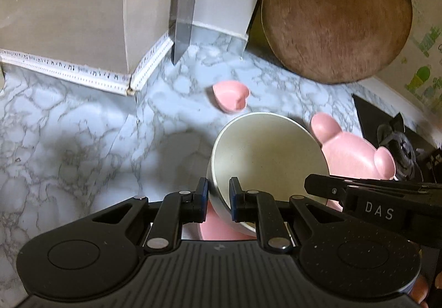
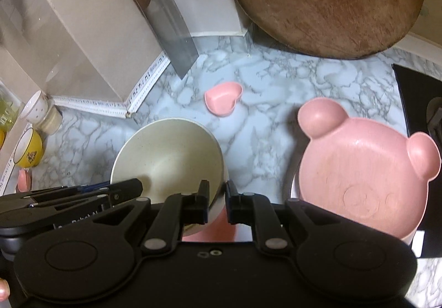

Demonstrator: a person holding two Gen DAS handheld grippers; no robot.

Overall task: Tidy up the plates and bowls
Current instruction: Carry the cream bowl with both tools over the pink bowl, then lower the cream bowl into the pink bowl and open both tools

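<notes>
A cream bowl (image 1: 265,158) is tilted above the marble counter, over a pink dish (image 1: 218,227). My left gripper (image 1: 218,193) is shut on the bowl's near rim. My right gripper (image 2: 215,197) is shut on the bowl's (image 2: 168,158) right rim. A pink bear-shaped plate (image 2: 364,169) sits on the right, on top of a white dish (image 2: 294,189). It also shows in the left wrist view (image 1: 356,158). A small pink heart-shaped bowl (image 1: 230,96) sits farther back on the counter, also in the right wrist view (image 2: 223,98).
A round wooden board (image 1: 335,15) leans at the back right. A cleaver (image 2: 168,28) leans on the wall. A yellow cup (image 2: 27,151) and a white shaker (image 2: 41,111) stand at the left. A black stove (image 1: 397,139) lies on the right.
</notes>
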